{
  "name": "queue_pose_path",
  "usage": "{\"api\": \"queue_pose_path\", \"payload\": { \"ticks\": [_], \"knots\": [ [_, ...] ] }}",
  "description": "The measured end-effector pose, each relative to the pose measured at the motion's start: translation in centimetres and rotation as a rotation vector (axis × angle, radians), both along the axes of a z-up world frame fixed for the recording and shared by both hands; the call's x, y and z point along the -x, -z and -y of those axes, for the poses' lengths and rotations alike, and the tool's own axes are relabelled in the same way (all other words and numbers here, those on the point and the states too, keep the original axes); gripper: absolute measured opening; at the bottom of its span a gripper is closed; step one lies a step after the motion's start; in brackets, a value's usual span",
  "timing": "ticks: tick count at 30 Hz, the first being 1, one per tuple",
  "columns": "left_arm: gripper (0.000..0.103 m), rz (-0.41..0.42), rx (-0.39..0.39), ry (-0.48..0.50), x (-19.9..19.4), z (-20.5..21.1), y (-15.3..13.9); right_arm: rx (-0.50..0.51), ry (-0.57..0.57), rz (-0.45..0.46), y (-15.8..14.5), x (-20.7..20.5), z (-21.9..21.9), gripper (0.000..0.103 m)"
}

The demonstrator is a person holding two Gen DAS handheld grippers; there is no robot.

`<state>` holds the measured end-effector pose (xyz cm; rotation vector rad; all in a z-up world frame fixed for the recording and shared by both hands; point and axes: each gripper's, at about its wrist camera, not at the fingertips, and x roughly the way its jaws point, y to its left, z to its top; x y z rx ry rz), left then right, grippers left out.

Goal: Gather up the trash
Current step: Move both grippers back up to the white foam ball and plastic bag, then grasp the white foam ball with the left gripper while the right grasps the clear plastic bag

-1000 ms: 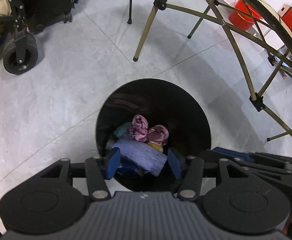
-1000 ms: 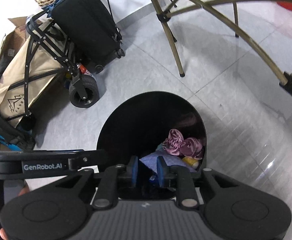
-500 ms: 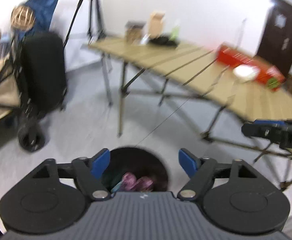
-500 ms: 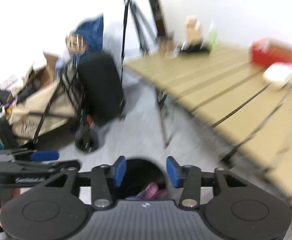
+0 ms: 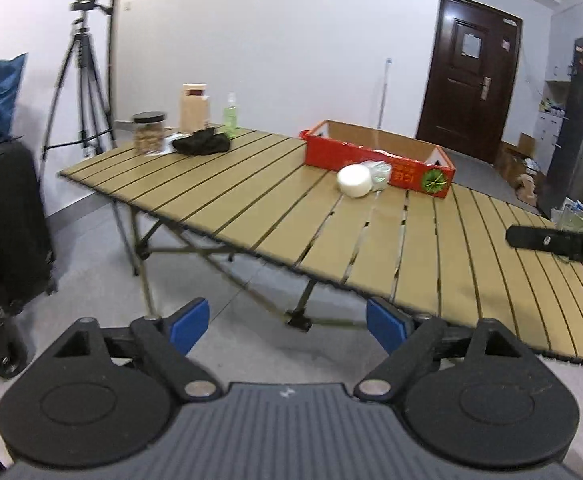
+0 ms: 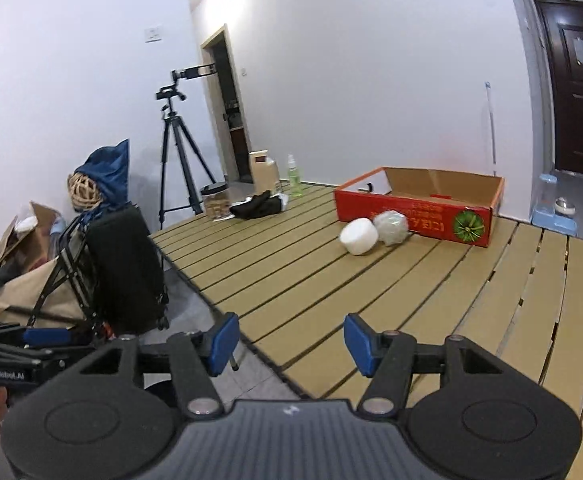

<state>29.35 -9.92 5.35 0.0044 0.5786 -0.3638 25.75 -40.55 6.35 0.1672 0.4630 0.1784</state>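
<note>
**Both hand-held grippers empty and raised toward the counter's remaining trash**

The left hand-held gripper point(image 5: 287, 325) is spread wide with nothing between its blue pads, held off the near edge of the slatted counter point(image 5: 275, 216) and above the floor. The right hand-held gripper point(image 6: 287, 344) is likewise spread and empty, sitting over the counter's edge and aimed along the slats. Held level and unloaded like this, both look poised for another pickup rather than a drop.

The likely trash lies well ahead of both: a white roll-like object point(image 6: 358, 236) and a crumpled clear wrapper point(image 6: 390, 227) touching each other, just in front of the red cardboard box point(image 6: 419, 216). Being light and out in the open, they should be easy to pinch one per gripper.

At the far corner stand a jar point(image 5: 148, 133), a carton point(image 5: 194, 107), a green bottle point(image 5: 230, 115) and a black cloth point(image 5: 201, 145), grouped like stored goods, not litter. No bin shows in either view.
</note>
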Motion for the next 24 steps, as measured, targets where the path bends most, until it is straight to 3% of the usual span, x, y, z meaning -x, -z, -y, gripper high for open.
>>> {"api": "queue_pose_path", "payload": {
  "ticks": [3, 5, 10, 15, 17, 20, 21, 22, 24],
  "knots": [
    [0.095, 0.008, 0.021, 0.065, -4.9, 2.9, 0.2, 0.002, 0.037, 0.014, -0.1, -2.7, 1.7, 0.058],
    [0.095, 0.002, -0.020, 0.096, -8.8, 5.8, 0.4, -0.008, 0.055, 0.029, -0.4, -5.0, 2.9, 0.061],
    [0.095, 0.007, -0.050, 0.232, -20.3, 14.2, 1.9, -0.080, 0.131, -0.007, -1.2, -15.3, 7.2, 0.061],
    [0.095, -0.064, 0.071, 0.178, -30.0, 19.3, 4.9, -0.108, 0.175, -0.104, 1.5, -27.4, 9.7, 0.061],
    [0.089, -0.094, 0.073, 0.179, -32.5, 20.4, 6.2, -0.141, 0.176, -0.128, 3.1, -31.0, 10.3, 0.061],
    [0.056, -0.158, 0.061, 0.186, -35.0, 21.0, 8.1, -0.190, 0.196, -0.200, 6.2, -35.8, 10.8, 0.052],
    [0.054, -0.146, 0.074, 0.190, -35.3, 20.9, 8.4, -0.210, 0.201, -0.225, 7.2, -37.2, 11.0, 0.042],
    [0.052, -0.137, 0.092, 0.198, -35.4, 20.6, 8.6, -0.228, 0.201, -0.237, 7.9, -37.7, 10.9, 0.026],
    [0.050, -0.160, 0.127, 0.217, -35.5, 20.0, 8.6, -0.277, 0.203, -0.224, 8.8, -38.2, 10.8, 0.023]
  ]
}}
